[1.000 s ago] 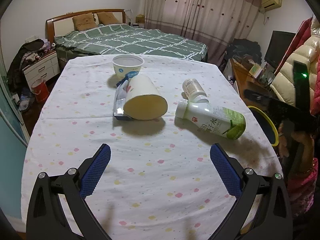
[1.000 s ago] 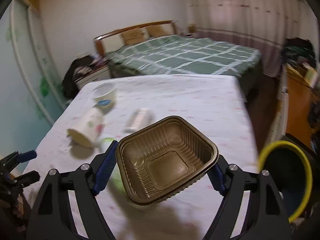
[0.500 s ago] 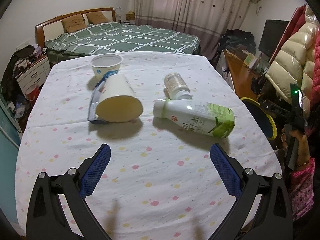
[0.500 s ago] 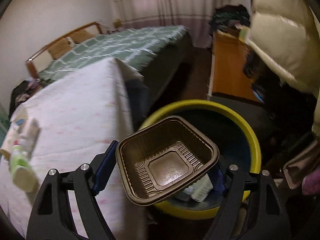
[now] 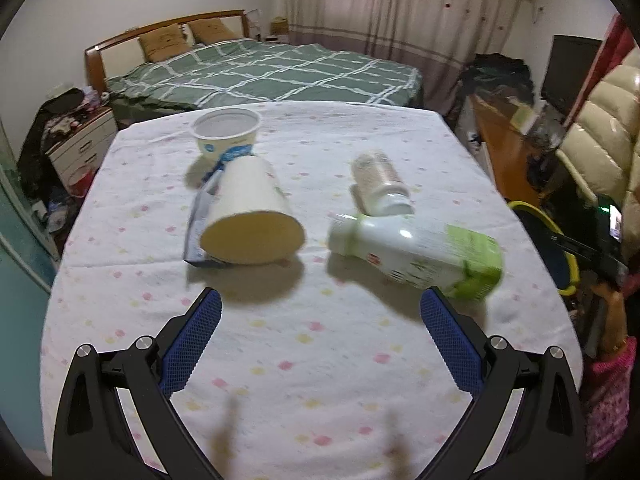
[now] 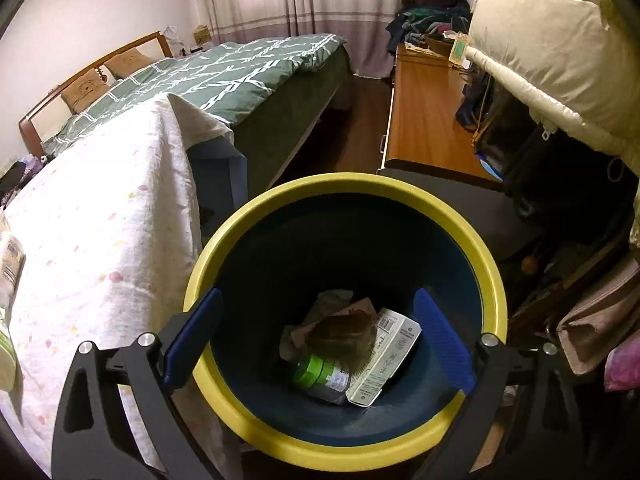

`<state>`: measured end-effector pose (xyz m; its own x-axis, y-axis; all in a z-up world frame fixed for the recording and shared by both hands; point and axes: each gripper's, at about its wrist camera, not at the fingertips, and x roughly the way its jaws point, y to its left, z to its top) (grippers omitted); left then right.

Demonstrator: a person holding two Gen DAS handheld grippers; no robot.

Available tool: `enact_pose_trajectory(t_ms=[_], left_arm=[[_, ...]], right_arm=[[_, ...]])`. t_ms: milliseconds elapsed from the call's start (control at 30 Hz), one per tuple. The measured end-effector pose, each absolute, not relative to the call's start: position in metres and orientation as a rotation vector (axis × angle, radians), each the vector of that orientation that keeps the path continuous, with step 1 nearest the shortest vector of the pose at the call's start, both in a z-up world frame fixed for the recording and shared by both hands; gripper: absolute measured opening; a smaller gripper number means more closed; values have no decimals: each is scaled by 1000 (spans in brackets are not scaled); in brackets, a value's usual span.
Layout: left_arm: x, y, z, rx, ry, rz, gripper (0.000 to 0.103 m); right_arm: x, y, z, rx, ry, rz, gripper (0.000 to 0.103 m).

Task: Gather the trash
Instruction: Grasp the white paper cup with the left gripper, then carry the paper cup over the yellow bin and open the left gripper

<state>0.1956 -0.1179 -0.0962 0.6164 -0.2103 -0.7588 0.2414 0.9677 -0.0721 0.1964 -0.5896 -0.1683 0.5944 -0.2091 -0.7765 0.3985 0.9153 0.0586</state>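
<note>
The right gripper (image 6: 316,336) gapes wide and empty above the yellow-rimmed bin (image 6: 490,280), the brown tray (image 6: 346,330) inside. The left gripper (image 5: 320,330), equally spread, holds nothing above the table (image 5: 280,360) near a tipped paper cup (image 5: 250,216).

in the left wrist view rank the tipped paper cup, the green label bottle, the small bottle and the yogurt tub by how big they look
1. green label bottle and tipped paper cup: look alike, and both lie nearest the camera, so unranked
2. yogurt tub
3. small bottle: looks close to the tub
</note>
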Motion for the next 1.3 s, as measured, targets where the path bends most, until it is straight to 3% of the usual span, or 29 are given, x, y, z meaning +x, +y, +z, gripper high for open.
enact_pose_trajectory(t_ms=[433,667,1300], left_arm=[[277,-107,-94,46,944,-220,98],[317,-109,-103,23,1048,-219,82],[348,-121,-136,106,1153,-141,82]], right_arm=[[194,-586,-165,246,870,-336,92],[195,-585,-165,241,874,-331,92],[198,-582,-171,235,895,-304,92]])
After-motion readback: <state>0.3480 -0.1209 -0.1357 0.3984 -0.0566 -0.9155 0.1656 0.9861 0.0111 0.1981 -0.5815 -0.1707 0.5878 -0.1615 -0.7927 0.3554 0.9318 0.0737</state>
